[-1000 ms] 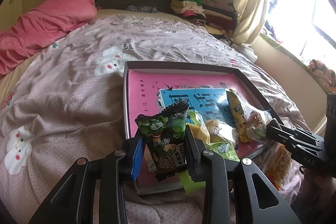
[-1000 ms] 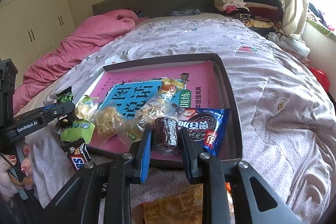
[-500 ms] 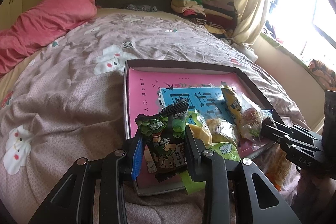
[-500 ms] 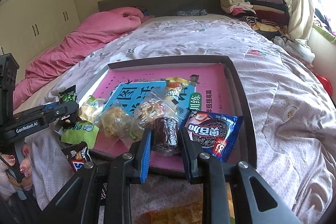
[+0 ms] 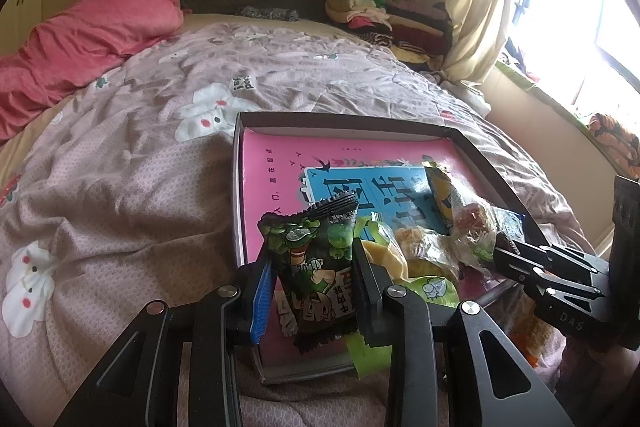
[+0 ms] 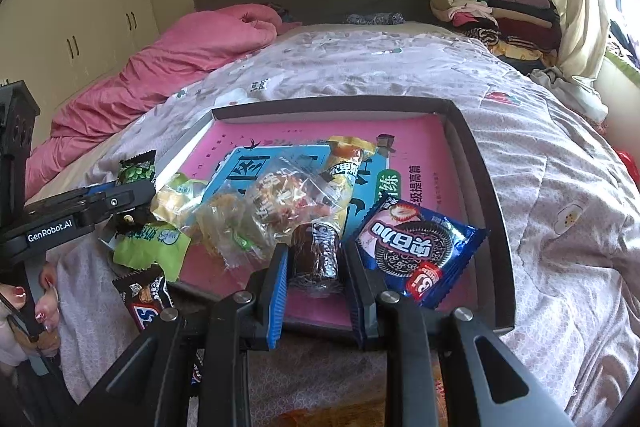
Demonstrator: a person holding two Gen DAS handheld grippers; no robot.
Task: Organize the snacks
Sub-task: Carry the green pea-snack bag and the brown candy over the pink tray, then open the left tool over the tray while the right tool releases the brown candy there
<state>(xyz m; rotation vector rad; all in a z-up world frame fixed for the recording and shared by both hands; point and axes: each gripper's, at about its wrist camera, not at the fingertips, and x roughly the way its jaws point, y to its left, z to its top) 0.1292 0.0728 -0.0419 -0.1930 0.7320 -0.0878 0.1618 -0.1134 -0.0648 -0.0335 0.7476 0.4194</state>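
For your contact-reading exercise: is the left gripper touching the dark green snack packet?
Touching. The left wrist view shows the left gripper with both fingers pressed against the sides of the dark green snack packet, held above the tray.

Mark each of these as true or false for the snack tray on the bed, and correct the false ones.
1. The left gripper is shut on the green-and-black snack packet. True.
2. The right gripper is open and holds nothing. False: it is shut on a dark brown wrapped snack.
3. The blue cookie packet lies inside the tray. True.
4. The Snickers bar lies inside the tray. False: it lies on the bedspread outside the tray's near left corner.
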